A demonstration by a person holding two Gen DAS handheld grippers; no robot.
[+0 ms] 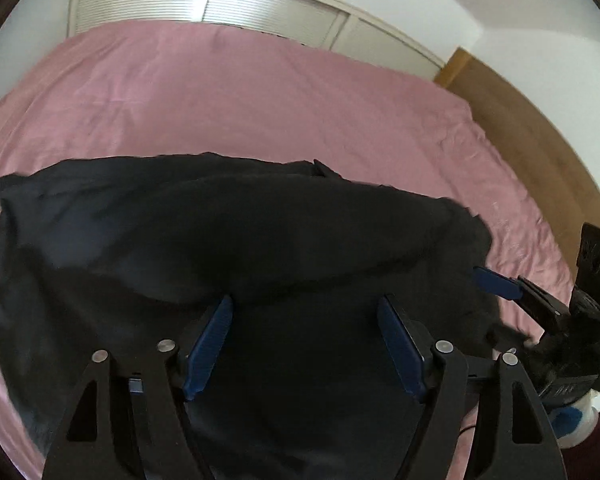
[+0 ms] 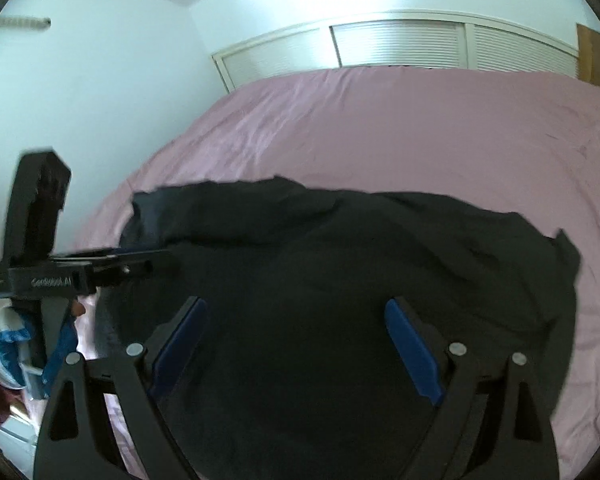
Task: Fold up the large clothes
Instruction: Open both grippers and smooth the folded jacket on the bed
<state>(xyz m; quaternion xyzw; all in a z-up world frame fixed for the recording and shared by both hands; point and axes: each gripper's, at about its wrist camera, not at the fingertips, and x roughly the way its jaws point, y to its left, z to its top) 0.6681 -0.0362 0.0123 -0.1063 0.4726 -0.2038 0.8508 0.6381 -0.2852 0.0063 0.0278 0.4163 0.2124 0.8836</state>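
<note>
A large black garment lies spread and partly folded on the pink bedsheet; it also fills the lower middle of the right wrist view. My left gripper is open, its blue pads wide apart just above the garment's near part. My right gripper is open too, over the garment's near edge. The right gripper shows at the right edge of the left wrist view. The left gripper shows at the left of the right wrist view, at the garment's left edge. Neither holds cloth.
The pink bed stretches far beyond the garment. White louvred closet doors stand behind the bed. A wooden floor runs along the bed's right side. A white wall is on the left.
</note>
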